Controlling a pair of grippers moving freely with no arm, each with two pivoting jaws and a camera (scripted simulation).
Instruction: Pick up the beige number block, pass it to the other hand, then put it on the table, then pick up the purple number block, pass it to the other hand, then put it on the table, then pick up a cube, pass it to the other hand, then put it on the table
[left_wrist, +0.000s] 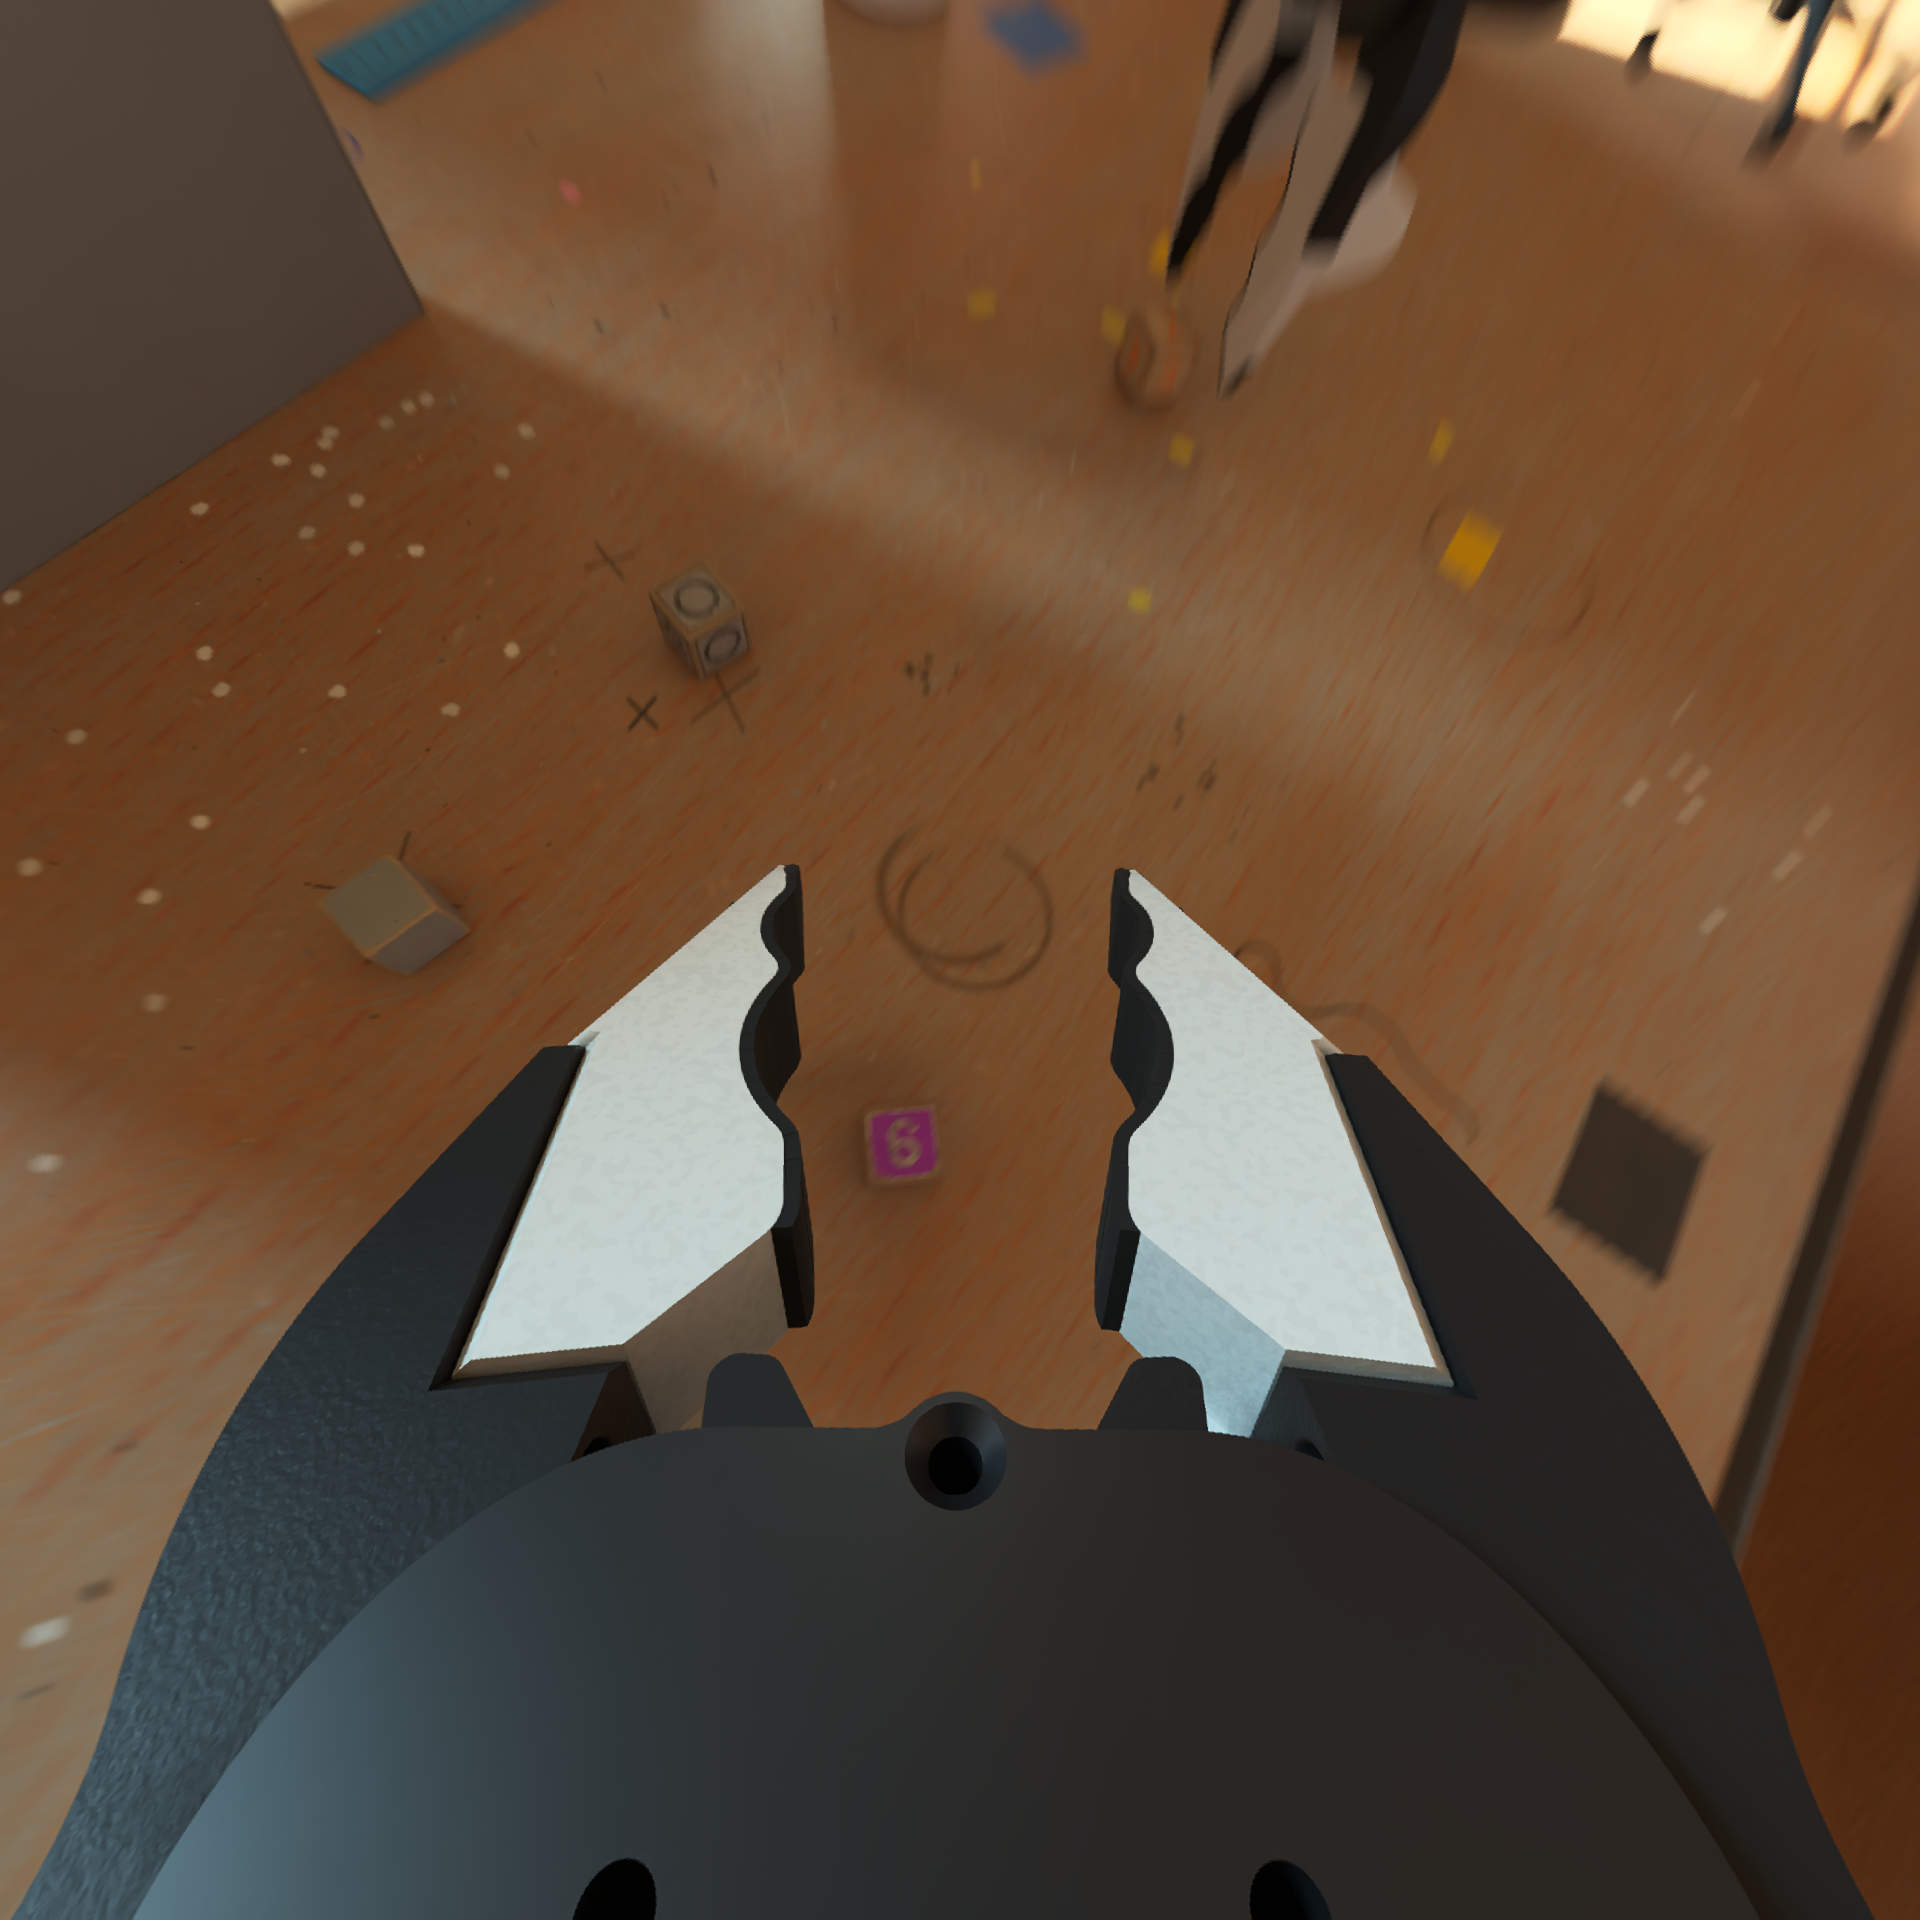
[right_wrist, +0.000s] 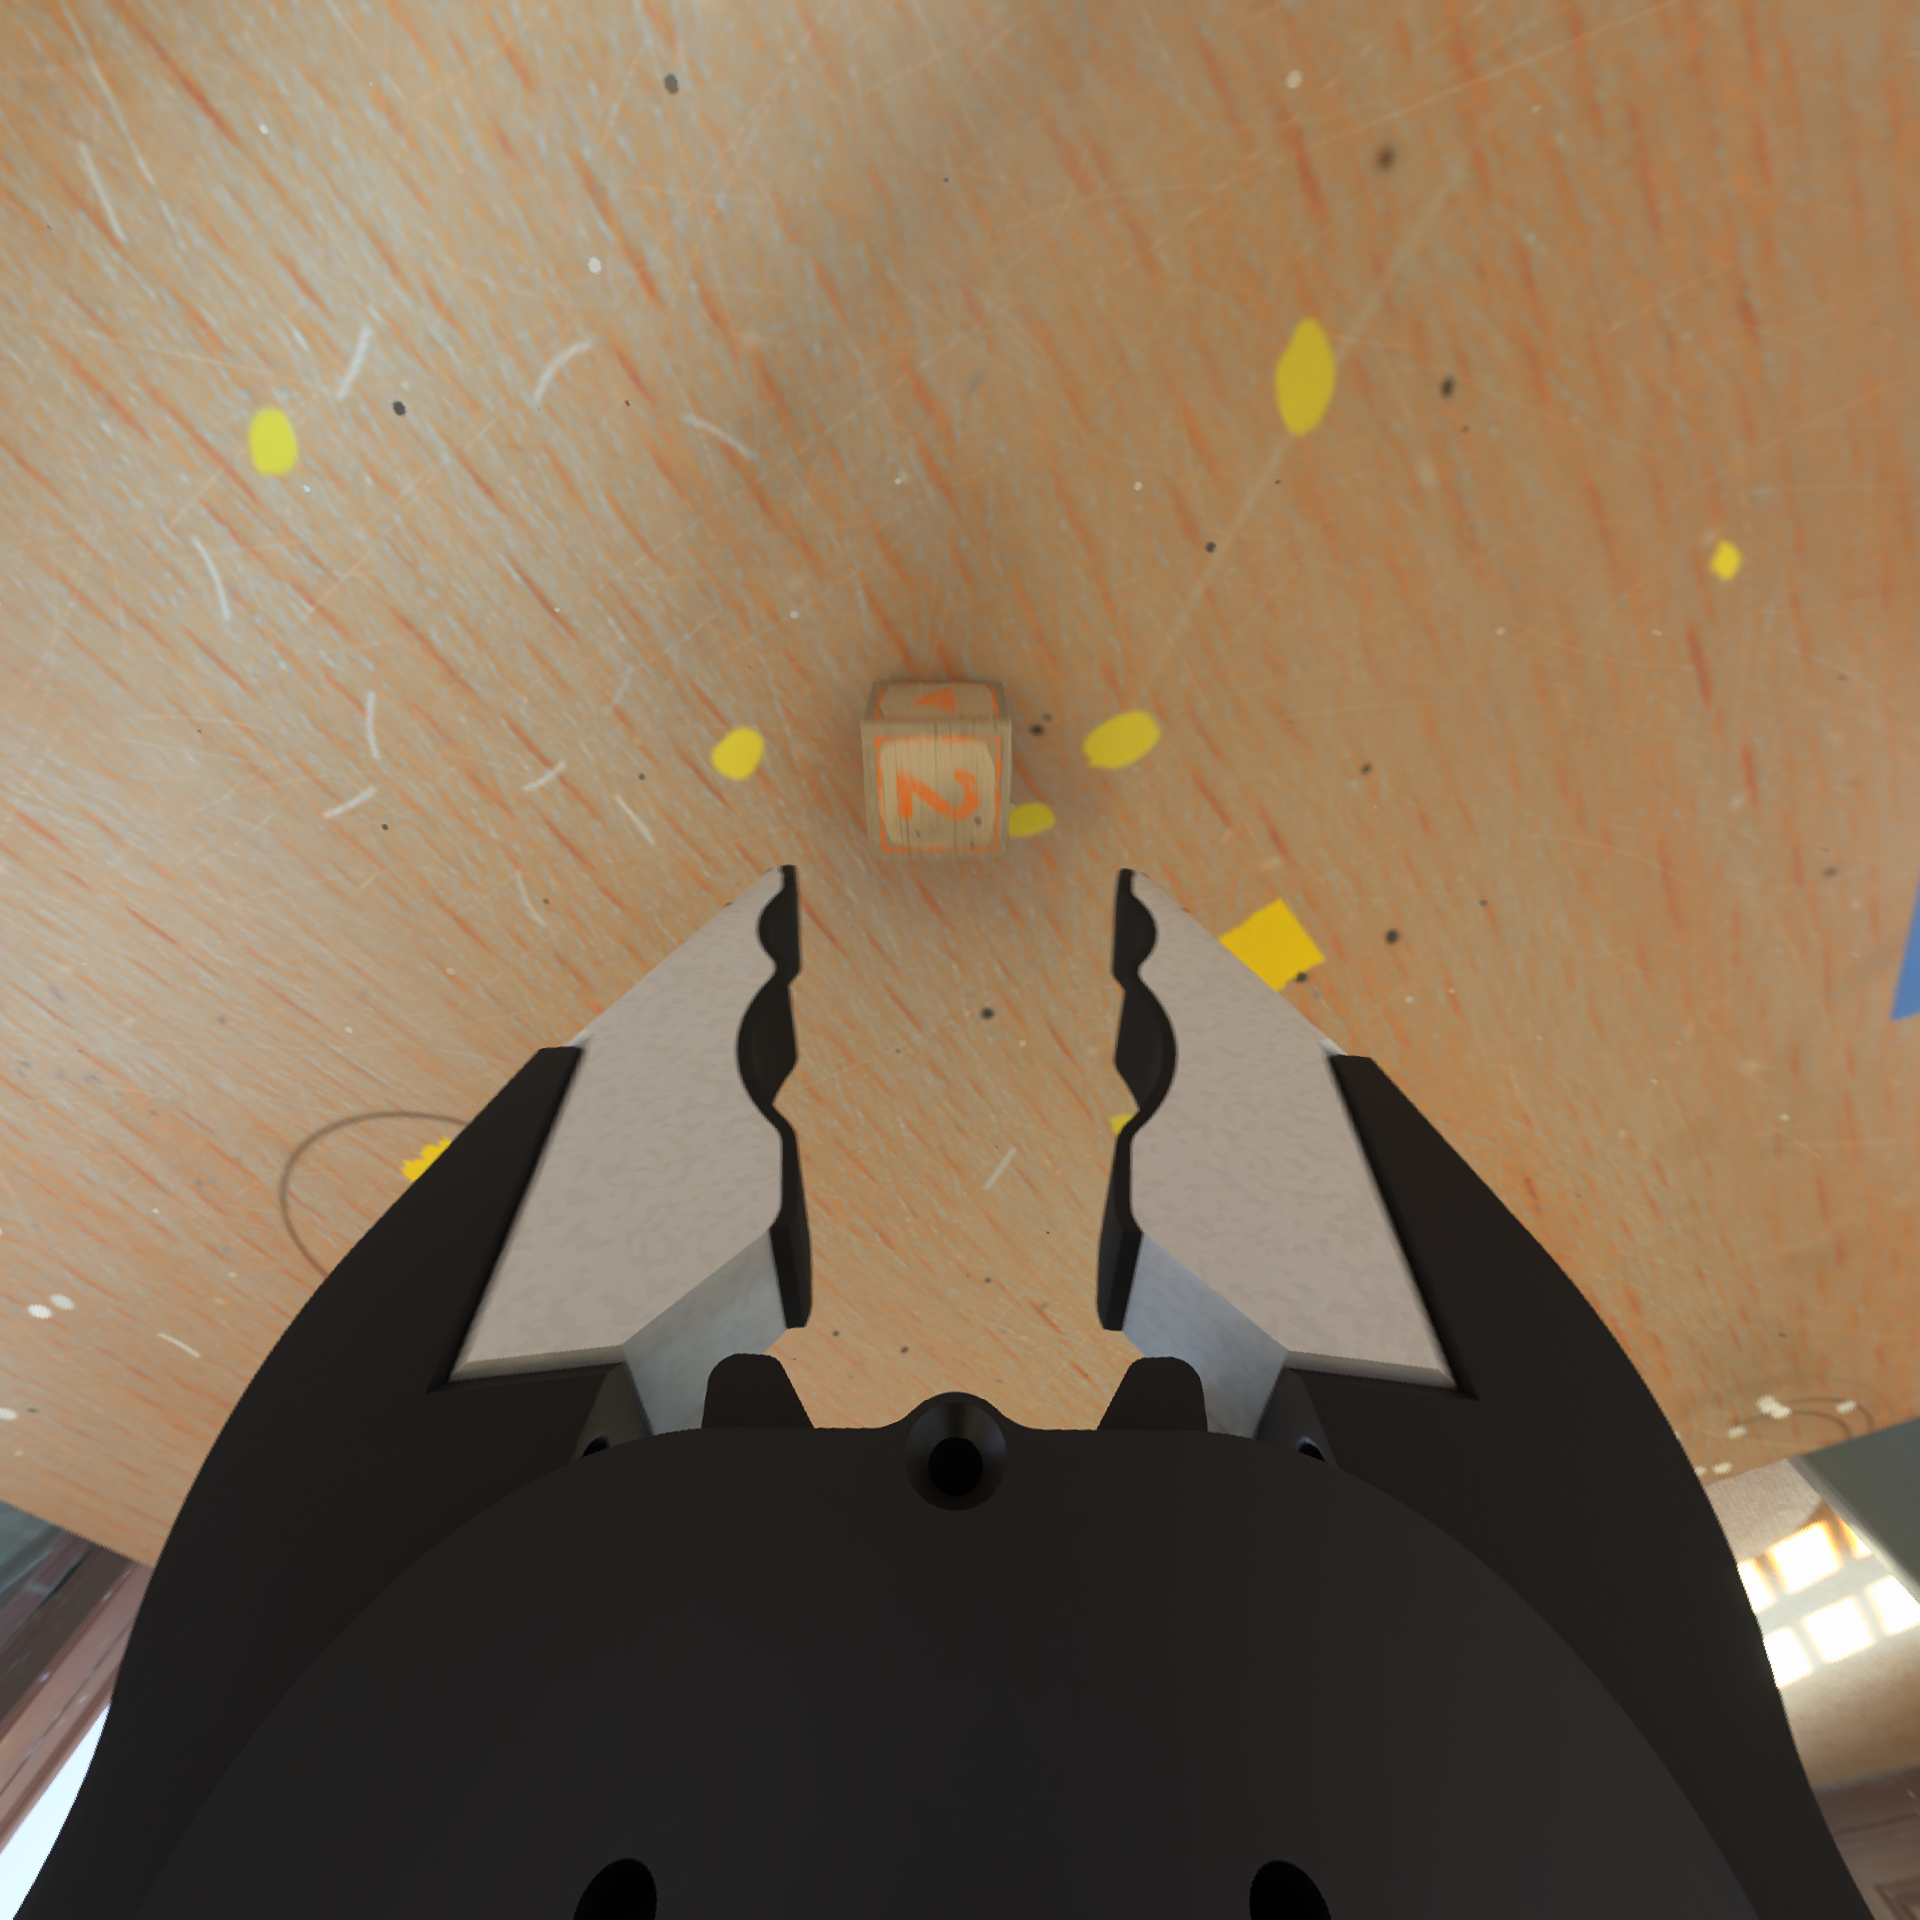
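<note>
The beige number block (right_wrist: 938, 769) with orange markings sits on the wooden table just beyond my right gripper (right_wrist: 956, 878), which is open, empty and above it. It also shows far off in the left wrist view (left_wrist: 1151, 355), under the blurred right gripper (left_wrist: 1288, 208). The purple number block (left_wrist: 902, 1143) lies on the table below and between the fingers of my left gripper (left_wrist: 956, 878), which is open and empty, well above it. A plain beige cube (left_wrist: 393, 914) lies to the left. A brown cube with ring marks (left_wrist: 699, 620) lies farther back.
A grey wall or box (left_wrist: 156, 260) stands at the left. The table's right edge (left_wrist: 1829, 1195) runs down the right side. A dark square patch (left_wrist: 1626, 1179) and yellow spots (right_wrist: 1304, 374) mark the tabletop. A blue flat object (left_wrist: 416, 42) lies far back.
</note>
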